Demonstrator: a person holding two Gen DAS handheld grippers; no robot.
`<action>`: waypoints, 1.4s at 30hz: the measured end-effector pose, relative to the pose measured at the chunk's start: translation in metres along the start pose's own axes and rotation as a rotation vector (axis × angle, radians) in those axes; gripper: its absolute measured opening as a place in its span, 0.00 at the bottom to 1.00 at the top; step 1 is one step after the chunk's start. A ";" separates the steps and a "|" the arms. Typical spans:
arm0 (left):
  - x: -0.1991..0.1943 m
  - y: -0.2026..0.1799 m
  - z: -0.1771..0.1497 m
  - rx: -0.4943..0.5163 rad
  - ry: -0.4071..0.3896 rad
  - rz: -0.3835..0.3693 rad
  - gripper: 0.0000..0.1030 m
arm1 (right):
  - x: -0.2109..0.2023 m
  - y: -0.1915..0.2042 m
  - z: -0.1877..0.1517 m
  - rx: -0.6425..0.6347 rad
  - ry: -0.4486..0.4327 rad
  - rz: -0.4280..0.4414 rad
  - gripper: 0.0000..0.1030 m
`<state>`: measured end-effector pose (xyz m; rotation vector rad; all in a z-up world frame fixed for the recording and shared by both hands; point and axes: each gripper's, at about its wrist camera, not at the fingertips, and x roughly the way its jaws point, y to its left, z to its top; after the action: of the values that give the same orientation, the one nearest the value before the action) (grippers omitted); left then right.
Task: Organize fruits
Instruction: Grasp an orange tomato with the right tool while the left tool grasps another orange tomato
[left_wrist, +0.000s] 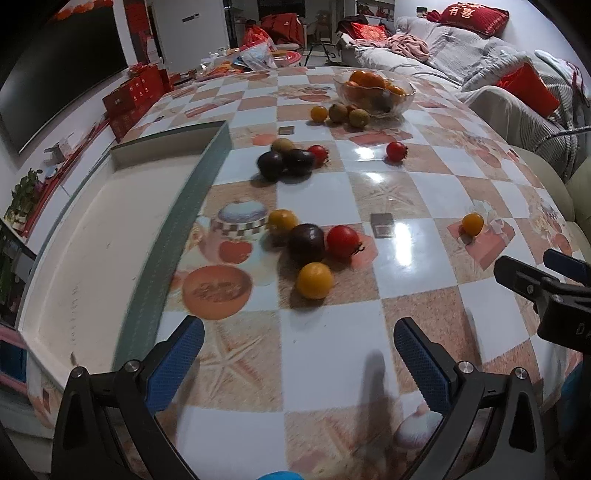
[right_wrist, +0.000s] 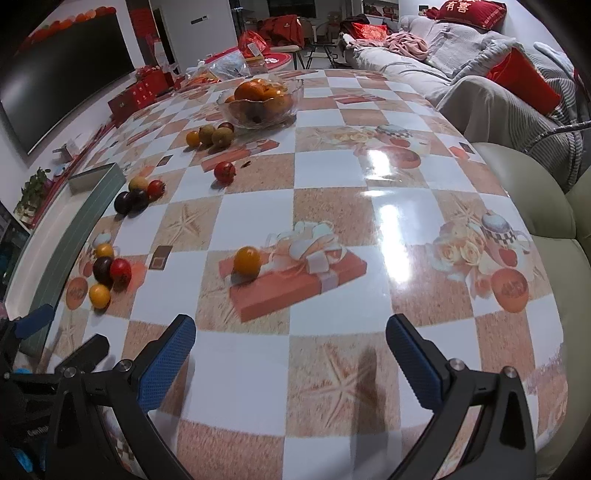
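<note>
The left tongs (left_wrist: 297, 363) were wide apart and held nothing. They hung low over the bench (left_wrist: 332, 376), at the bottom of the left view. The right tongs (right_wrist: 290, 360) were wide apart too, with nothing between them, at the bottom of the right view.

Just above the left tongs, in the middle of that view, sat a small bunch of fruits: a yellow fruit (left_wrist: 315, 280), a red fruit (left_wrist: 342, 241), a dark purple fruit (left_wrist: 307, 243) and another yellow one (left_wrist: 282, 221) behind. They were close together, some touching. Above the right tongs, in the middle of the right view, a lone yellow fruit (right_wrist: 247, 261) sat by itself.

Higher up in the left view was a second bunch (left_wrist: 284, 160) of dark and red fruits, and one red fruit (left_wrist: 396, 151) alone. Near the top stood a glass bowl (left_wrist: 402, 98) with oranges inside, and a few fruits (left_wrist: 340, 113) just beside it.

It looked like the job had hardly begun. Most small fruits were loose on the bench, and the white tray (left_wrist: 96, 236) with the green rim at the left looked bare.

The bench had a shiny cloth with white and brown squares and pictures on it. Around it were a grey sofa (left_wrist: 443, 55) with red cushions at the upper right, and a big dark screen (left_wrist: 55, 77) at the upper left
</note>
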<state>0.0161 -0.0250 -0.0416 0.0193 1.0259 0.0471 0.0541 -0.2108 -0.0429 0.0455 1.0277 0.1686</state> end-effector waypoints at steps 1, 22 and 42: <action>0.002 -0.001 0.001 0.000 0.002 0.003 1.00 | 0.002 0.000 0.002 0.000 0.001 0.005 1.00; 0.032 0.002 0.015 -0.048 0.035 -0.030 1.00 | 0.040 0.038 0.022 -0.157 -0.012 -0.019 0.84; 0.007 0.010 0.002 -0.070 -0.062 -0.100 0.22 | 0.019 0.031 0.011 -0.109 -0.036 0.167 0.20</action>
<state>0.0214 -0.0149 -0.0459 -0.0933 0.9616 -0.0089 0.0690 -0.1764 -0.0494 0.0357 0.9774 0.3746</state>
